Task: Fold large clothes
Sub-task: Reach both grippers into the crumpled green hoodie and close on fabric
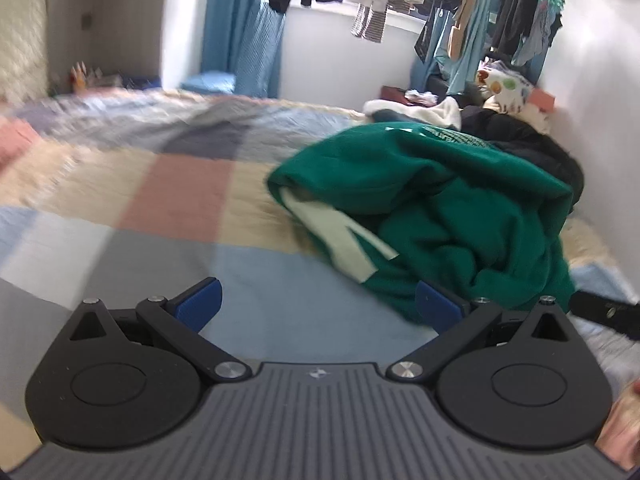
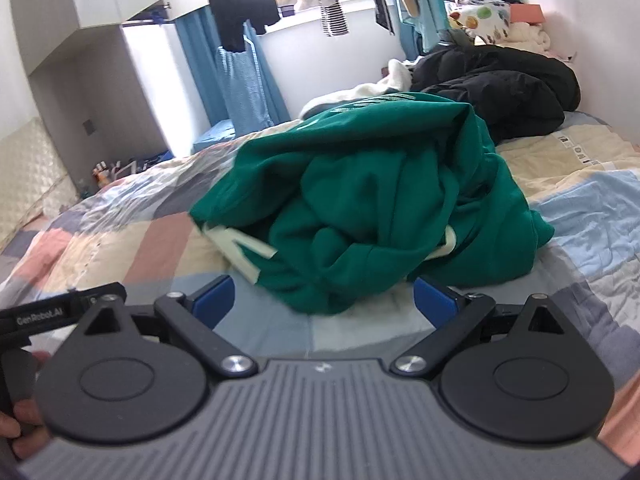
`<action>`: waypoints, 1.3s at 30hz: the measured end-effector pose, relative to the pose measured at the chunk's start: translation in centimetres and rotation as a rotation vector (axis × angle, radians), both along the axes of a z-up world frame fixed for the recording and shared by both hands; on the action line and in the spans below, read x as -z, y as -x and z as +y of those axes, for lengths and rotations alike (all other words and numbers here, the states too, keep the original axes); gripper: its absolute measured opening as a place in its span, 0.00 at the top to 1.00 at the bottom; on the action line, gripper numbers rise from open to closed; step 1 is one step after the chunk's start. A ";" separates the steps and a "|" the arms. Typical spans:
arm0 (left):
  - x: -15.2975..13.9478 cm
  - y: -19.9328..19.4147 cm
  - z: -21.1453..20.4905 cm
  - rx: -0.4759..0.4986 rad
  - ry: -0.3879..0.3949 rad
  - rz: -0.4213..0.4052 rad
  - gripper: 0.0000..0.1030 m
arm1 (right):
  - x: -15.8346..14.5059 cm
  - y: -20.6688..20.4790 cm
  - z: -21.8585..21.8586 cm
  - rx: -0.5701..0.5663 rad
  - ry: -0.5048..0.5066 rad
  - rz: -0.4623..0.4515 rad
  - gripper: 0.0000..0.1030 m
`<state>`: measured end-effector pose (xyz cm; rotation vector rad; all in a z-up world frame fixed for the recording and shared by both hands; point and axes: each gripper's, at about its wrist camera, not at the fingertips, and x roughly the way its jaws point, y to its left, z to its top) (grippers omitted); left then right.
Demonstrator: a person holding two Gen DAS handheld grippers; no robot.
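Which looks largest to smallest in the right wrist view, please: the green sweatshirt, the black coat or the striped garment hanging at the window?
1. green sweatshirt, though it lies nearest the camera, which flatters it.
2. black coat, farther back, so its true size against the sweatshirt is unsure.
3. striped garment, plainly smallest.

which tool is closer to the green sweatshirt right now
Right, narrowly. The right tool faces the green sweatshirt head-on, its hem just ahead of the open fingers. The left tool sits off to its left side.
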<state>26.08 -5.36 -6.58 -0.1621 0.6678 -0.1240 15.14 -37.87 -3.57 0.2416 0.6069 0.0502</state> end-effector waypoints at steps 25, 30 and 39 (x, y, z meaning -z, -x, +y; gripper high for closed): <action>10.0 -21.2 -4.5 0.102 0.632 0.031 0.00 | 3.5 -15.8 -8.9 0.190 -0.203 -0.164 0.20; 12.6 -24.4 -3.2 0.012 0.843 0.046 0.00 | 3.7 -19.0 -10.6 0.270 -0.309 -0.196 0.17; 14.0 -28.1 -2.4 -0.044 0.962 0.087 0.50 | 4.5 -21.6 -13.6 0.372 -0.425 -0.135 0.58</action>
